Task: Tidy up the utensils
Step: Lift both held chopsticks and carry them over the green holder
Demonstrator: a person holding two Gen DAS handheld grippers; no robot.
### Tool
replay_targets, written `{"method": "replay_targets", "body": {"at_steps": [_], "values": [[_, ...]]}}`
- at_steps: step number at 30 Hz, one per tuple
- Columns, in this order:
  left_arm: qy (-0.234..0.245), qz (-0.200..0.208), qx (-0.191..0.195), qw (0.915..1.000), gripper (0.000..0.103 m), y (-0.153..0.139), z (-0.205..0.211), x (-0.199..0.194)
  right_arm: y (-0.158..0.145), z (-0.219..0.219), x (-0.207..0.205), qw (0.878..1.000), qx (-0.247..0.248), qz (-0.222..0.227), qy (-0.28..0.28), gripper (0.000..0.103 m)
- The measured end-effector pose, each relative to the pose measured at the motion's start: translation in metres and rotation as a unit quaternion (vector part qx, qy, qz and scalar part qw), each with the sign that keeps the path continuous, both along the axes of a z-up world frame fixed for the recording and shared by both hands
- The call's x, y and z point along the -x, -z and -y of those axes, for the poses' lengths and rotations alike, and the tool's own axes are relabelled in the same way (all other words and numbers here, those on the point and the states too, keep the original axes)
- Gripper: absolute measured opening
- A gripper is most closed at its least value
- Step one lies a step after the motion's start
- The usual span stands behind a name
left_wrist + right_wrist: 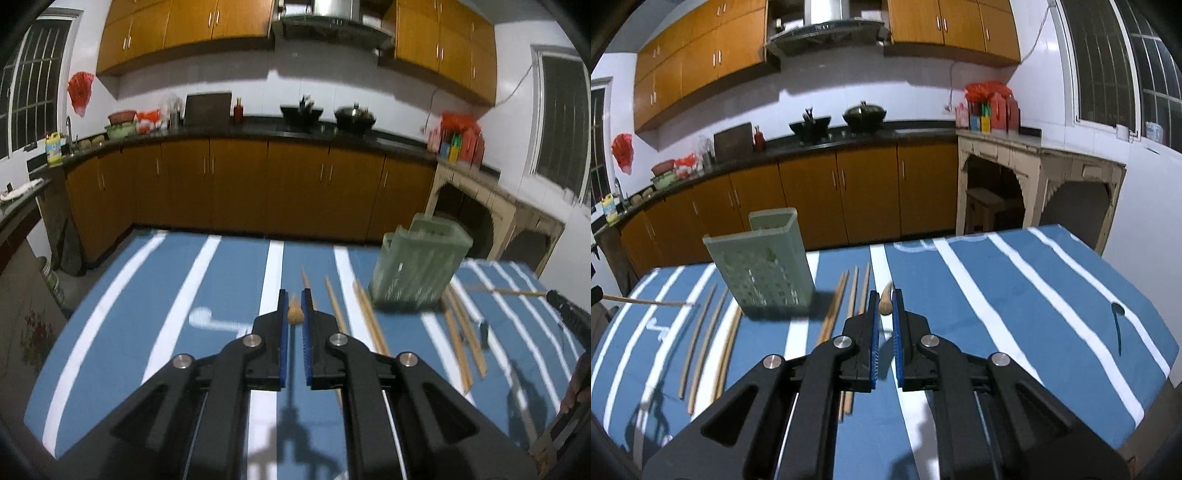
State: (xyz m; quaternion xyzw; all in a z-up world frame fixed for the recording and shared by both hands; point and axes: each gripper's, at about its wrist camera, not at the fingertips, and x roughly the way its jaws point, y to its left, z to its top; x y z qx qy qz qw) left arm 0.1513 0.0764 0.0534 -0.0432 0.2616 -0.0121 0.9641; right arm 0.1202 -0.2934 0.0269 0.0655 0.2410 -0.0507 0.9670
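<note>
Two chopsticks are off the counter, one pinched in each claw. The left claw [294, 308] is clenched on a chopstick [295, 314] seen nearly end-on, its blunt tan end showing between the blue pads. The right claw [885, 308] grips its own chopstick [885, 301] the same way, the tapered end poking out ahead of the fingers. In the right wrist view the left-hand stick [646, 302] reaches in from the left edge, clear of the cloth. More loose chopsticks [369, 317] lie on the counter [147, 295] on both sides of the pale green perforated holder [417, 269], which stands upright on the blue cloth with white stripes. Some sticks lie just beside the holder's base; others lie further out toward the counter edge. Behind the counter runs a row of wooden kitchen cabinets [240, 184] with a dark worktop carrying woks [354, 116] and bottles.
</note>
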Motion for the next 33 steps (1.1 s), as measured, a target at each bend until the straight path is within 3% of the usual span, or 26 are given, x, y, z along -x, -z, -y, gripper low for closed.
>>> {"method": "replay_targets", "body": {"at_steps": [22, 33], "values": [[-0.004, 0.053, 0.007, 0.9986, 0.008, -0.058, -0.009, -0.019, -0.064, 0.022, -0.026, 0.997, -0.048, 0.062, -0.008, 0.007], [0.031, 0.126, 0.025, 0.9912, 0.008, -0.143, -0.004, -0.019, -0.146, 0.013, -0.030, 0.987, -0.045, 0.152, -0.033, 0.007]]}}
